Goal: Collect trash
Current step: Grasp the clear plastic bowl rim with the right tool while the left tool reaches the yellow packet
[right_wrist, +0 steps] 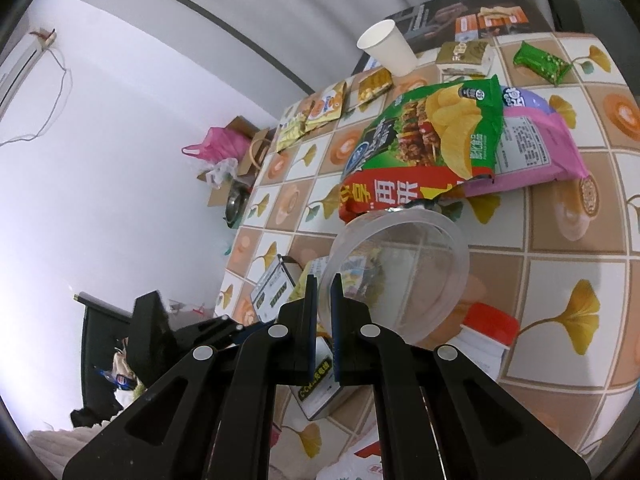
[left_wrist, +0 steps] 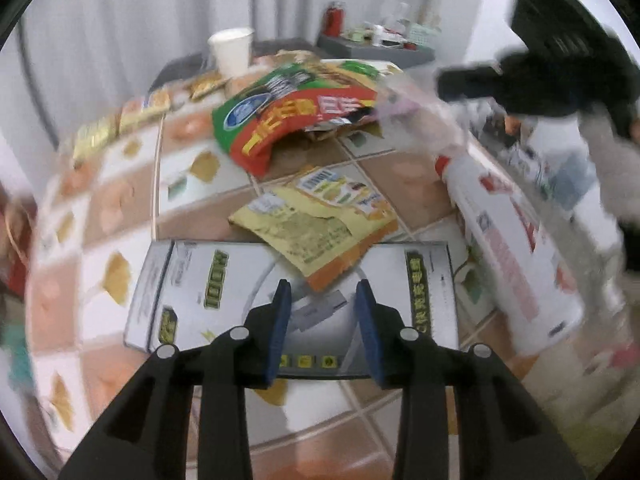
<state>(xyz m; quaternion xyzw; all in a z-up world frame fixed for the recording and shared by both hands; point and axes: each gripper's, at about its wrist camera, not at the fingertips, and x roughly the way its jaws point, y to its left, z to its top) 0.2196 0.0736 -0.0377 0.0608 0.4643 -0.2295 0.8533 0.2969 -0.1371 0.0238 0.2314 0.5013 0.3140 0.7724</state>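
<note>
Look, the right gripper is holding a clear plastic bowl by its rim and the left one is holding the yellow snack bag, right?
Not quite. The left gripper holds nothing: in the left wrist view its fingers are spread apart over the grey box, and the yellow snack bag lies beyond their tips. The right gripper does hold the clear plastic bowl by its rim.

The green chip bag (right_wrist: pixel 436 132) is glossy printed film, and the round container (right_wrist: pixel 404 268) is clear, smooth plastic. The white cup (right_wrist: pixel 388 48) looks like matt paper; the tablecloth (right_wrist: pixel 560 240) has a slight sheen, perhaps vinyl.
</note>
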